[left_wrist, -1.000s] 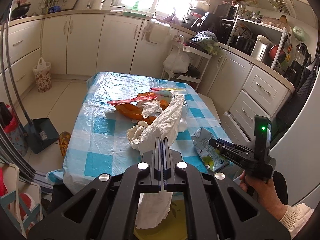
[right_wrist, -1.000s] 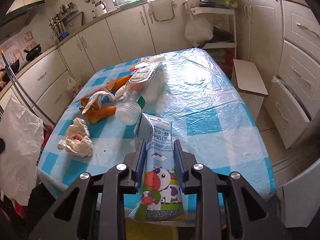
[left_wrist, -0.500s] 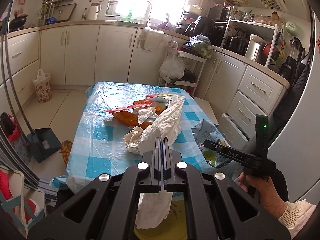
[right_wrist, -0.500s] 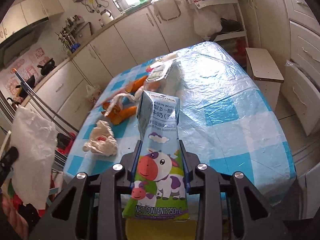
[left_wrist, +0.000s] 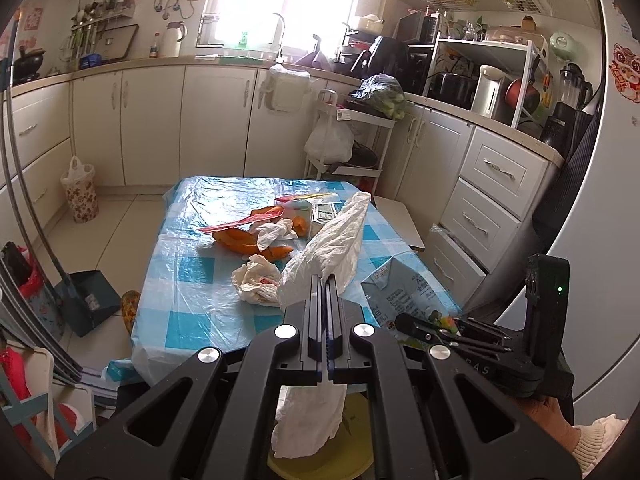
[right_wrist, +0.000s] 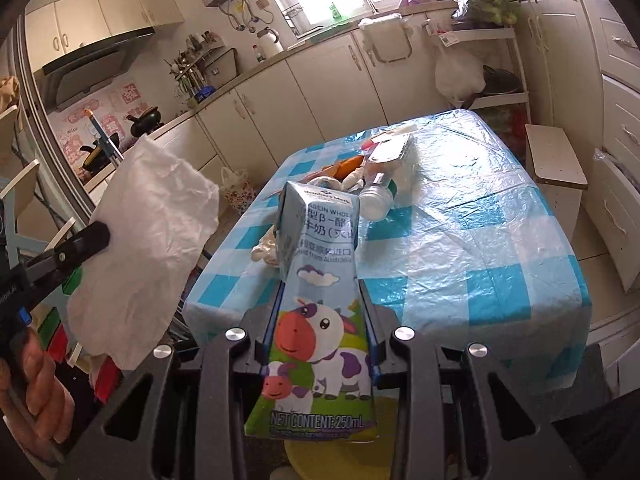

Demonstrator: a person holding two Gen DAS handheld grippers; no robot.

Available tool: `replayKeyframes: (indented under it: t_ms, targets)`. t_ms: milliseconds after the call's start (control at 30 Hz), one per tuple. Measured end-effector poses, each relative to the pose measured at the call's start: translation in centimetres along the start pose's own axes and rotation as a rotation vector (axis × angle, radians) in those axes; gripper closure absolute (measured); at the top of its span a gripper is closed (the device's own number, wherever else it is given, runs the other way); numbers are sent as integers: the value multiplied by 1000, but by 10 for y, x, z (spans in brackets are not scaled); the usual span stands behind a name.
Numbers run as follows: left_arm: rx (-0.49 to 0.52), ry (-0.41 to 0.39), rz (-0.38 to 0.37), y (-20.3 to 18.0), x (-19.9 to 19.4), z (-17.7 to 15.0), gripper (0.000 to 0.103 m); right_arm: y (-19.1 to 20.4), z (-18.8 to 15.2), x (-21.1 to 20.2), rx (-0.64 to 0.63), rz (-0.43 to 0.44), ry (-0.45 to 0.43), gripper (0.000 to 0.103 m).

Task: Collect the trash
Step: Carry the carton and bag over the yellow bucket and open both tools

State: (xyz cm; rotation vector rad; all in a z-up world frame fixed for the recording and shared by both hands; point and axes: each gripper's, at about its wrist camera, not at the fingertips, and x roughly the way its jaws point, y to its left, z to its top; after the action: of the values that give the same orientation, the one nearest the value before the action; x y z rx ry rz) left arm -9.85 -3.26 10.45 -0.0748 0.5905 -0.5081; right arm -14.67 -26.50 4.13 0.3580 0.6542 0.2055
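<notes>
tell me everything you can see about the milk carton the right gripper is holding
The milk carton is a small light-blue box, apparently coated paperboard, printed with cartoon cows, Chinese text and "NET CONTENT: 250mL". Its top looks dented and creased. The right gripper is shut on its sides, holding it lifted clear of the table, top pointing away from the camera. Only the fingers touch it.

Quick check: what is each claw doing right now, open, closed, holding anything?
Left claw: closed on the crumpled white plastic bag.
Right claw: closed on the light-blue cartoon-cow milk carton.
</notes>
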Motion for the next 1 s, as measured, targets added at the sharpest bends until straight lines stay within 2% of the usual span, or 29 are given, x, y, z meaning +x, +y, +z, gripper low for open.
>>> replayKeyframes:
  t_ms: [200, 333, 533, 567, 633, 667, 767, 933, 967, 1000]
  targets:
    - [-3, 28, -23, -7, -8, -18, 101, 9, -20, 7, -36, -10, 75, 69]
    - [-62, 107, -56, -2, 6, -45, 101, 13, -37, 26, -59, -34, 175, 69]
    - [-147, 226, -72, 13, 33, -90, 101, 12, -57, 49, -68, -70, 278, 68]
    - [-159, 243, -69, 15, 37, -96, 101, 11, -60, 53, -64, -75, 295, 67]
    - [-187, 276, -67, 21, 46, -106, 101, 10, -65, 59, -51, -80, 329, 58]
    - [-196, 289, -60, 24, 51, -110, 101, 9, -67, 61, -48, -85, 334, 54]
    - [-213, 329, -52, 27, 65, -120, 101, 7, -66, 61, -51, -108, 326, 53]
    - [-177, 395, -61, 19, 82, -128, 100, -2, -60, 43, -6, -139, 261, 44]
    - [-163, 394, -55, 16, 80, -129, 98, -3, -57, 38, 2, -145, 240, 41]
    - [-148, 386, -51, 13, 78, -128, 91, -4, -55, 33, 8, -151, 218, 38]
